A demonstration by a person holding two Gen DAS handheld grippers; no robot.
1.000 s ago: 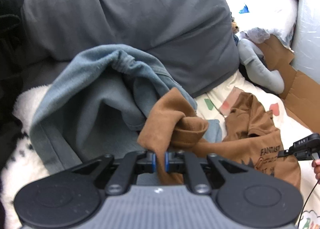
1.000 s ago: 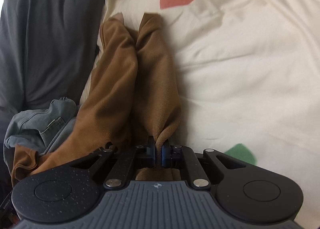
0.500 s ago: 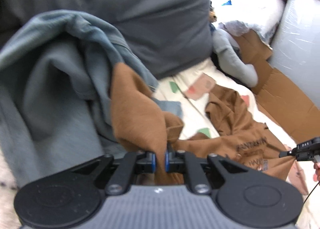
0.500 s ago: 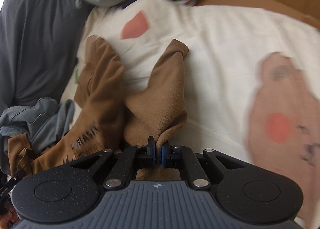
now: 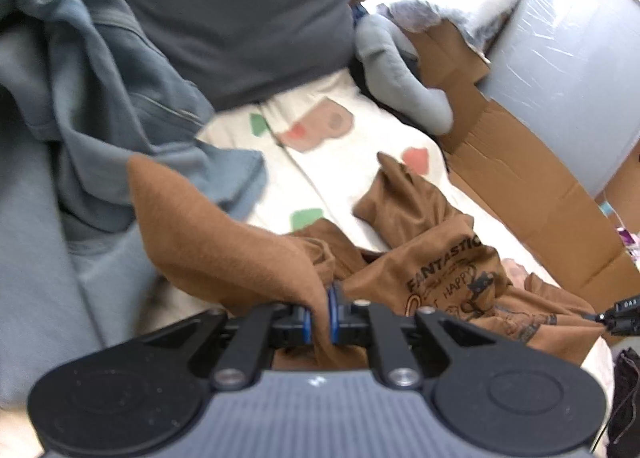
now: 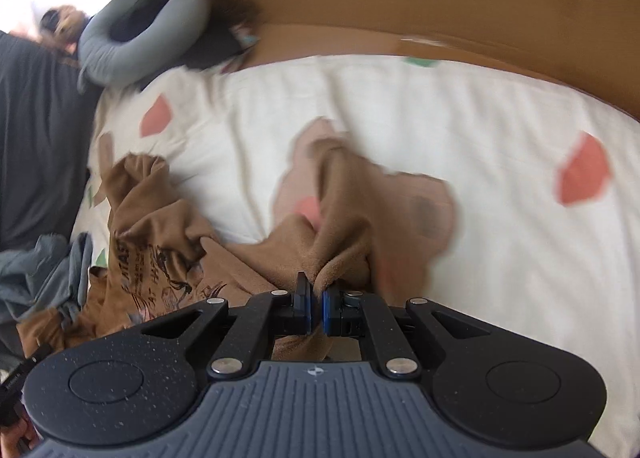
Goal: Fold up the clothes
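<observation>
My left claw (image 5: pixel 319 316) and right claw (image 6: pixel 316 308) both pinch the brown printed cotton shirt (image 5: pixel 452 278), which has spread wider between them than a second ago; flattening comes next.

crumpled brown printed shirt (image 5: pixel 440 270) lies on patterned sheet (image 5: pixel 332 173).

Cream sheet (image 5: pixel 344 161) w/ red, green & pink patches covers the bed, centre of left view; same sheet (image 6: pixel 400 129) fills most of right view. Dark grey pillow (image 5: pixel 248 13) at 12 o'clock. Grey neck pillow (image 5: pixel 396 73) at 1 o'clock, touching the sheet edge; in right view (image 6: pixel 160 37) it's at 10 o'clock. Cardboard (image 5: pixel 520 177) runs along the sheet at 3 o'clock, white plastic-wrapped bulk (image 5: pixel 568 69) just behind it. Bright daylight at 12–1 o'clock, blown out.
</observation>
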